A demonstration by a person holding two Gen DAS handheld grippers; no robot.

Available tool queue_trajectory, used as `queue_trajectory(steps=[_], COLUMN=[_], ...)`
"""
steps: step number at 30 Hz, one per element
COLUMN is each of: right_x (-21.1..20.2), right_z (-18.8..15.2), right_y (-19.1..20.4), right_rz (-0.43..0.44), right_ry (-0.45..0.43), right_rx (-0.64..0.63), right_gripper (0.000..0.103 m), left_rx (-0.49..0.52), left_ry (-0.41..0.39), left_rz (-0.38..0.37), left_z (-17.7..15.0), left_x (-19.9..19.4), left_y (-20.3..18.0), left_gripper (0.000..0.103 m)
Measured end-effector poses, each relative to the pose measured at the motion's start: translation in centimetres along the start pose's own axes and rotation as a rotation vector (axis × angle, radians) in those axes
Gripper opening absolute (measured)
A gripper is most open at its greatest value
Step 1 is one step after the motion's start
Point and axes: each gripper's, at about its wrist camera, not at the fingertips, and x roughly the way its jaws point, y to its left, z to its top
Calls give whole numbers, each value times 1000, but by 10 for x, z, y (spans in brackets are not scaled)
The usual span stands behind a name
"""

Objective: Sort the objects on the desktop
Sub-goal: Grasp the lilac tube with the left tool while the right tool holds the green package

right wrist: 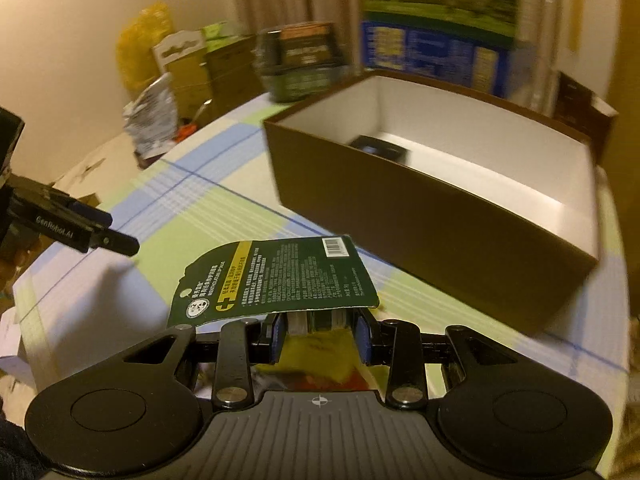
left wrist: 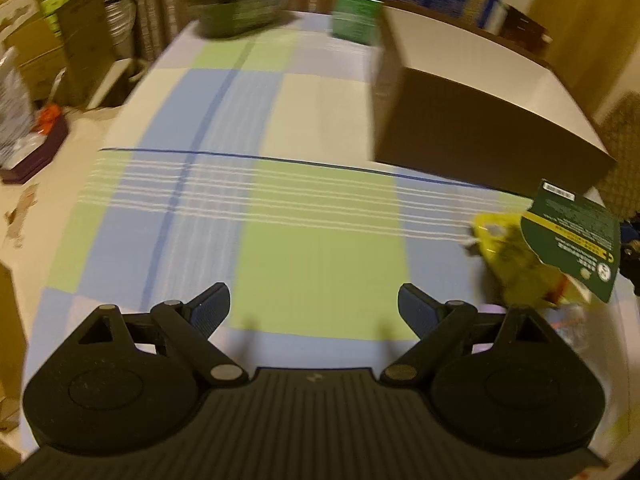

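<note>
My right gripper [right wrist: 320,336] is shut on a small packet with a dark green backing card [right wrist: 276,280] and holds it above the checked tablecloth, short of the brown box [right wrist: 432,220]. The box is open, white inside, with a dark object [right wrist: 380,148] on its floor. The card also shows in the left wrist view [left wrist: 572,244], at the far right above a yellow packet [left wrist: 508,264]. My left gripper [left wrist: 314,312] is open and empty over the cloth; it shows in the right wrist view [right wrist: 100,232] at the left.
The brown box [left wrist: 472,124] stands at the right of the table [left wrist: 280,220]. Green and dark packages [left wrist: 240,4] and a blue carton [right wrist: 436,52] stand at the far edge. Cardboard boxes and bags [right wrist: 160,92] lie beyond the left side.
</note>
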Motion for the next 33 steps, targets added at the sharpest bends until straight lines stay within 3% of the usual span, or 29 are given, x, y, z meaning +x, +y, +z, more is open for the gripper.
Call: queue_trajectory(steps=[10,16,20,22,24,26,33], right_x=[-49,-64,-72,-75,-77,-78,-79], right_z=[-44,-61,-66,-68,-69,-71,-72], right_y=[-39,-51,-57,-60,-62,-65,-68], right_rz=[-95,-123,-139,-148,-155,-161,-177], right_ry=[4,3,-6,-9,-9,-7,-6], right_rx=[127,181,200,213,222,230,250], right_gripper=[32,32,32,32,32,32,32], left_rx=[186,305,357,380,402,414,338], left_ry=[60,115,145,145,149,151,144], left_rz=[-120,-154,-141,-129,-118,-126,-69], left_z=[-20,-39,-43,-43,-43,-42,-29], left_x=[13,31,46,52,57,60,64], left_y=[-74,-108,-122,-125,-126,-126,-93], left_gripper=[84,80,59,58,50,33,29])
